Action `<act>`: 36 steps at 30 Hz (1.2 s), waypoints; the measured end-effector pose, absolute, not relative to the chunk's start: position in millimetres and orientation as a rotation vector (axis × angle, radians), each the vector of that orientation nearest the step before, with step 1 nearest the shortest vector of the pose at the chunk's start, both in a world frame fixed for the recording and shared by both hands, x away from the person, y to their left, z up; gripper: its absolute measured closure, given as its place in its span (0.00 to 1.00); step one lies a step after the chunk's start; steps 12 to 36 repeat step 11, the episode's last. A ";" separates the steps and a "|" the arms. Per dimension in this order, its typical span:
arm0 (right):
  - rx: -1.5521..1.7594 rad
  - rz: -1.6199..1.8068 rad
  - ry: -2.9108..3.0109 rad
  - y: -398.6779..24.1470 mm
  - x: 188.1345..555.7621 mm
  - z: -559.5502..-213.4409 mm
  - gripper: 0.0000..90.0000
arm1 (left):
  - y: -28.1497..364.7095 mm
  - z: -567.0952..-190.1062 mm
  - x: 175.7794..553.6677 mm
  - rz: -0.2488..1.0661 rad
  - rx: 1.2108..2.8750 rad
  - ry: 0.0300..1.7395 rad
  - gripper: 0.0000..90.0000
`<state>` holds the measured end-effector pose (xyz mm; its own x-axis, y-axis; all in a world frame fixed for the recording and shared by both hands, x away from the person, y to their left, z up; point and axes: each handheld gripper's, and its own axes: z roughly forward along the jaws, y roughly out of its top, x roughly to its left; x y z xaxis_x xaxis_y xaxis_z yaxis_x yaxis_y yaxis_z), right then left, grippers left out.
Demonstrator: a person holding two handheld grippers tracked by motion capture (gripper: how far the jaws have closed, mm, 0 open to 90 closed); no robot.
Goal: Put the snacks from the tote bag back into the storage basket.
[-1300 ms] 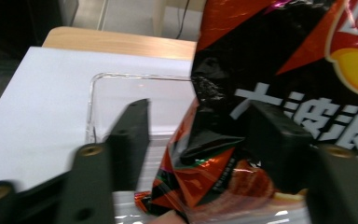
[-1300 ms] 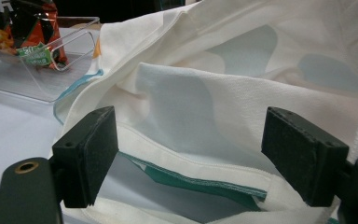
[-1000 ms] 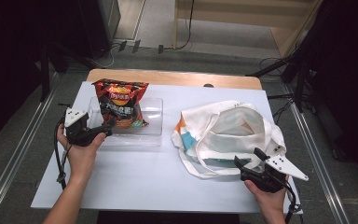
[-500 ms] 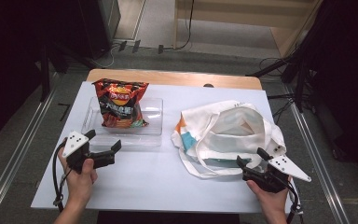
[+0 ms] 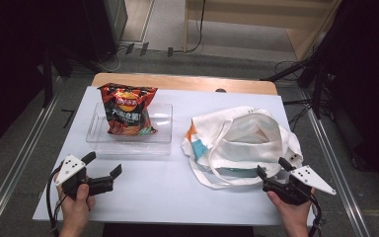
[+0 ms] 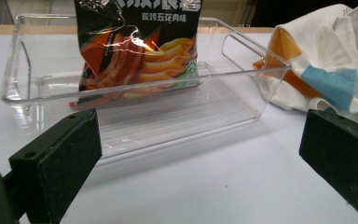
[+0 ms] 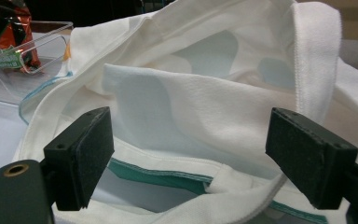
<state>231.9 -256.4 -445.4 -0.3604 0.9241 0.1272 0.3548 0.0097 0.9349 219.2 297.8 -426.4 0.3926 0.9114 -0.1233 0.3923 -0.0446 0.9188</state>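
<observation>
— From up high, how far along is this looking to you?

— Barely begun, I'd say. The chip bag [image 5: 127, 109] is sitting upright in the clear tray [image 5: 160, 139] at the far left of the tabletop [image 5: 177, 187], and the tote bag [image 5: 242, 143] is lying open-mouthed on the right, apart from the tray. Nothing is being held. The left claw [image 5: 103, 170] is hovering spread near the front edge, short of the tray; the right claw [image 5: 271, 170] is sitting spread just at the tote's near rim.

— And looking along the left claw?

— The jaws are standing wide with bare tabletop between them. The chip bag [image 6: 137, 51] is leaning against the tray's back wall, the tray [image 6: 242, 74] is facing us, and a corner of the tote [image 6: 317, 70] is lying beside it. No contact yet.

— Along the right claw?

— Spread too, aiming at the tote's mouth [image 7: 205, 121], with the green-trimmed edge [image 7: 168, 175] and a handle loop lying between the jaws but not being pinched. My guess is the chips are going into the tote, so everything is remaining: gripping the rim, lifting the chips, dropping them in.
</observation>
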 end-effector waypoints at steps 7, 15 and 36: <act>1.326 1.354 1.712 -272.9 226.0 -448.9 0.16 | 319.2 -428.8 217.7 0.721 1.647 1.175 0.00; 1.337 1.355 1.703 -276.7 224.5 -450.6 0.16 | 323.6 -433.7 223.2 0.732 1.666 1.232 0.00; 1.337 1.355 1.703 -276.7 224.5 -450.6 0.16 | 323.6 -433.7 223.2 0.732 1.666 1.232 0.00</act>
